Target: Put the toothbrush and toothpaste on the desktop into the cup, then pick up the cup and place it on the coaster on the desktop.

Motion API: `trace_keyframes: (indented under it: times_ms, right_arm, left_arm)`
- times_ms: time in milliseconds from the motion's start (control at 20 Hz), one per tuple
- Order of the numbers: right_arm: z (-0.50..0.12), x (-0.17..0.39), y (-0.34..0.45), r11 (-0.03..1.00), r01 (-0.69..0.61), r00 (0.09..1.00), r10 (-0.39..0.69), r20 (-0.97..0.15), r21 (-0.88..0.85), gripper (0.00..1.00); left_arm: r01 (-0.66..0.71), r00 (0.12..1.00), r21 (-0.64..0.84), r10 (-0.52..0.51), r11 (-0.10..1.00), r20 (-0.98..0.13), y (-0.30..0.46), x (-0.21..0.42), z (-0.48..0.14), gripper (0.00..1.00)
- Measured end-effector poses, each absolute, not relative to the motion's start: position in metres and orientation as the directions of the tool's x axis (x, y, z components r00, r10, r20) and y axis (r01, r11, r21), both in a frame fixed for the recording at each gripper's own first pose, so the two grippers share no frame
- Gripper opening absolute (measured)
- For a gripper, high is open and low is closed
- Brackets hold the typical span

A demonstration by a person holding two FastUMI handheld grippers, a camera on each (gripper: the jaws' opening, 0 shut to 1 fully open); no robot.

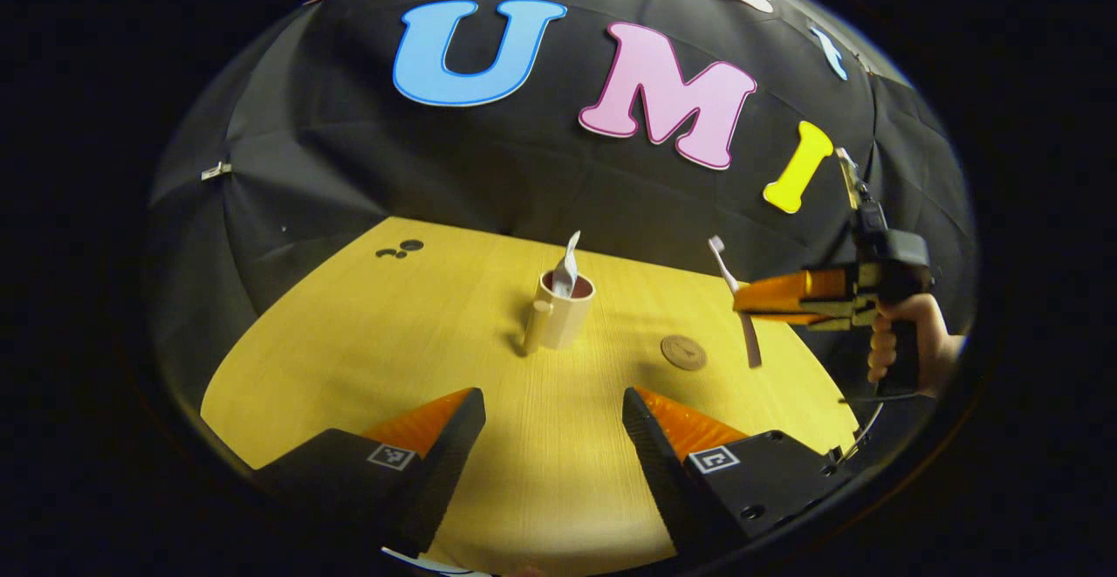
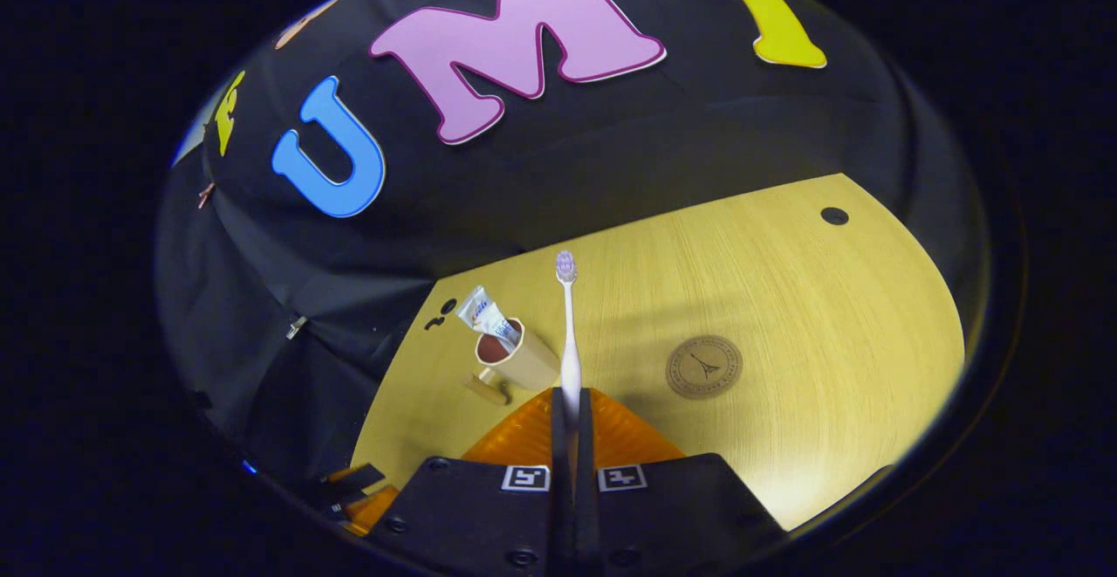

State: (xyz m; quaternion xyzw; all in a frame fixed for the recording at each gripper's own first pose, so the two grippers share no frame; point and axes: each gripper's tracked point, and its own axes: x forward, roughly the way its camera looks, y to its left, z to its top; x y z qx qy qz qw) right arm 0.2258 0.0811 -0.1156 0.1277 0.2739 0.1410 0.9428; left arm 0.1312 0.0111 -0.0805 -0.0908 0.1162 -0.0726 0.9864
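The right gripper (image 2: 572,402) pinches the toothbrush (image 2: 569,333) tight, holding it up above the table (image 2: 829,298). The left gripper (image 1: 554,424) is wide open and holds nothing. Ahead of it stands the cup (image 1: 565,308) with the toothpaste (image 1: 567,264) inside, and the coaster (image 1: 683,353) lies to its right.

Cup (image 1: 565,311): pale beige, dark reddish inside, handle toward the viewer-left in the left gripper view; upright on the worktop (image 1: 366,333). Toothpaste (image 1: 567,264): white tube, standing tilted in the cup, crimped end sticking up above the rim. Toothbrush (image 2: 568,333): white handle, pale bristle head; held off the worktop, handle clamped in the right gripper (image 2: 572,402), head pointing away from the jaws. Coaster (image 2: 704,367): round, brown, flat on the worktop, bare, apart from the cup.
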Motion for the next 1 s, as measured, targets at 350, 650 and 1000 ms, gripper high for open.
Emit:
trace_keyframes:
  times_ms: [350, 650, 1000]
  right_arm:
    - [-0.095, 0.28, 0.123, 0.917, -0.218, 0.852, 0.345, -0.394, 0.333, 0.05]
    - [-0.09, 0.327, 0.172, 0.902, -0.246, 0.879, 0.363, -0.311, 0.355, 0.05]
    - [-0.117, 0.362, 0.208, 0.899, -0.277, 0.897, 0.368, -0.244, 0.34, 0.05]
  left_arm:
    - [0.075, 0.971, -0.239, -0.126, 0.968, -0.204, 0.031, 0.112, -0.075, 0.97]
    - [0.054, 0.972, -0.276, -0.115, 0.96, -0.207, 0.04, 0.117, -0.079, 0.98]
    - [0.059, 0.97, -0.299, -0.125, 0.953, -0.209, 0.049, 0.142, -0.099, 0.98]
